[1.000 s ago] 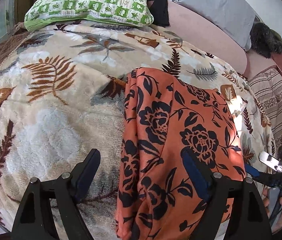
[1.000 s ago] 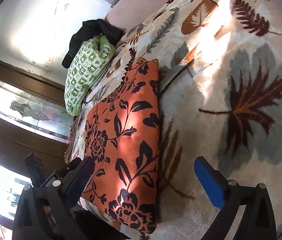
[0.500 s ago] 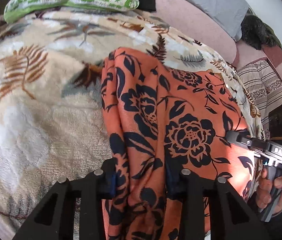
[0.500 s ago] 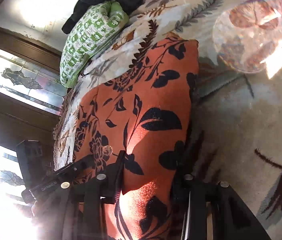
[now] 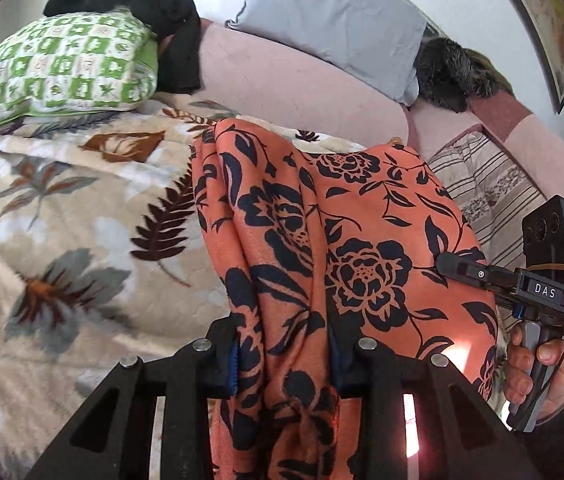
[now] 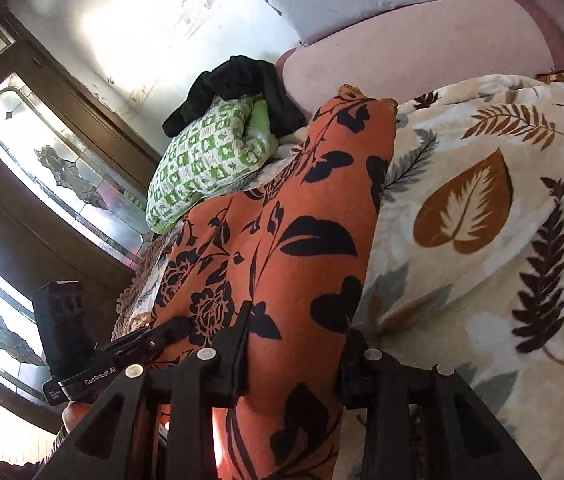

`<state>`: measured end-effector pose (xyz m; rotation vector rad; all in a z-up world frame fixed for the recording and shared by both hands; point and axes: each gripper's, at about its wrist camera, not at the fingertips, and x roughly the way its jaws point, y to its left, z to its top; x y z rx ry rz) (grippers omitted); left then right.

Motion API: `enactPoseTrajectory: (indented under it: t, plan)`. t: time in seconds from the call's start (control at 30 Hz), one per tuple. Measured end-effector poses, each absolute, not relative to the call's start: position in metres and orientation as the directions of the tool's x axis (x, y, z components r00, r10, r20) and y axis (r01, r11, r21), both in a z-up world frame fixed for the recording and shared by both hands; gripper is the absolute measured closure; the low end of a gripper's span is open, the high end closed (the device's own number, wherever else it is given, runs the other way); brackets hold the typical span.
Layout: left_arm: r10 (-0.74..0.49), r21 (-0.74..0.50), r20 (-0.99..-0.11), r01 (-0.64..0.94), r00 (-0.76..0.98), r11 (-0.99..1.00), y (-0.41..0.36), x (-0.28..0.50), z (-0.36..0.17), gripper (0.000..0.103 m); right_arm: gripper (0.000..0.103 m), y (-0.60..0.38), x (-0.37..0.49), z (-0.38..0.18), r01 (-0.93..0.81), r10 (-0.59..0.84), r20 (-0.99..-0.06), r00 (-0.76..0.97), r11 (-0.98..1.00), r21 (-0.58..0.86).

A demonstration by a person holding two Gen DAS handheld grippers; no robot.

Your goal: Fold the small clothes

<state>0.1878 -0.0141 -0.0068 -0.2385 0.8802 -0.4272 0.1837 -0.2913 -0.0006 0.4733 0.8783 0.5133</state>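
Two hand-held grippers clamp the orange floral garment (image 5: pixel 362 216) at its near edge. The left hand-held gripper (image 5: pixel 282 354) has a bunched fold pinched between its pads at 6 o'clock in its view. The right hand-held gripper (image 6: pixel 294 354) is closed on the cloth too. The garment stretches toward 12 o'clock over the leaf-print blanket (image 5: pixel 62 216) on the bed. A green pillow (image 5: pixel 58 70) lies at 10 o'clock, black clothing (image 5: pixel 170 12) on it.
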Motion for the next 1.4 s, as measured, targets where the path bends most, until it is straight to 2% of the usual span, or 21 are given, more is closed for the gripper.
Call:
enactPoseTrajectory:
  t: [0.13, 0.2, 0.23, 0.27, 0.3, 0.37, 0.5, 0.67, 0.83, 0.97, 1.1, 1.23, 1.33, 1.4]
  plan:
    - [-0.432, -0.354, -0.726, 0.248, 0.535, 0.902, -0.038, 0.200, -0.036, 0.067, 0.067, -0.331, 0.210, -0.045, -0.166, 0.618, -0.603, 0.505, 0.755, 0.634]
    - [-0.389, -0.317, -0.772, 0.226, 0.503, 0.921, -0.050, 0.210, -0.058, 0.064, 0.062, -0.341, 0.221, -0.076, -0.100, 0.591, -0.649, 0.479, 0.771, 0.629]
    - [-0.365, -0.301, -0.799, 0.207, 0.479, 0.931, -0.053, 0.213, -0.069, 0.057, 0.054, -0.346, 0.223, -0.089, -0.047, 0.548, -0.689, 0.474, 0.797, 0.602]
    - [-0.369, -0.312, -0.805, 0.198, 0.464, 0.929, -0.052, 0.213, -0.076, 0.050, 0.040, -0.349, 0.223, -0.097, -0.011, 0.518, -0.714, 0.471, 0.813, 0.583]
    - [-0.373, -0.321, -0.803, 0.190, 0.465, 0.928, -0.048, 0.211, -0.076, 0.047, 0.037, -0.352, 0.220, -0.100, 0.002, 0.505, -0.718, 0.479, 0.817, 0.577]
    - [-0.360, -0.308, -0.795, 0.186, 0.488, 0.933, -0.039, 0.206, -0.068, 0.037, 0.031, -0.354, 0.212, -0.090, -0.008, 0.490, -0.701, 0.518, 0.822, 0.569]
    - [-0.319, -0.272, -0.769, 0.167, 0.554, 0.948, -0.018, 0.192, -0.047, 0.035, 0.030, -0.353, 0.193, -0.047, -0.034, 0.416, -0.670, 0.615, 0.862, 0.505]
    - [-0.244, -0.192, -0.796, 0.152, 0.554, 0.970, -0.016, 0.187, -0.052, 0.034, 0.020, -0.324, 0.175, -0.021, -0.168, 0.562, -0.565, 0.604, 0.783, 0.599]
    - [-0.235, -0.187, -0.805, 0.143, 0.545, 0.972, -0.017, 0.181, -0.051, 0.033, 0.019, -0.293, 0.184, -0.068, -0.072, 0.482, -0.738, 0.472, 0.855, 0.513]
    - [-0.215, -0.154, -0.799, 0.155, 0.562, 0.976, -0.019, 0.179, -0.044, 0.029, 0.019, -0.287, 0.178, -0.040, -0.132, 0.497, -0.688, 0.529, 0.849, 0.512]
    - [-0.223, -0.160, -0.799, 0.160, 0.558, 0.974, -0.022, 0.182, -0.044, 0.029, 0.019, -0.292, 0.183, -0.013, -0.121, 0.419, -0.671, 0.611, 0.887, 0.445]
    - [-0.212, -0.139, -0.809, 0.172, 0.549, 0.975, -0.028, 0.187, -0.052, 0.028, 0.017, -0.313, 0.208, -0.032, -0.022, 0.394, -0.683, 0.615, 0.874, 0.485]
    - [-0.191, -0.118, -0.827, 0.168, 0.529, 0.979, -0.030, 0.192, -0.063, 0.021, 0.017, -0.324, 0.227, -0.069, 0.055, 0.392, -0.734, 0.554, 0.863, 0.503]
    - [-0.185, -0.106, -0.828, 0.177, 0.530, 0.979, -0.029, 0.192, -0.065, 0.021, 0.016, -0.326, 0.228, -0.071, 0.065, 0.408, -0.721, 0.561, 0.846, 0.529]
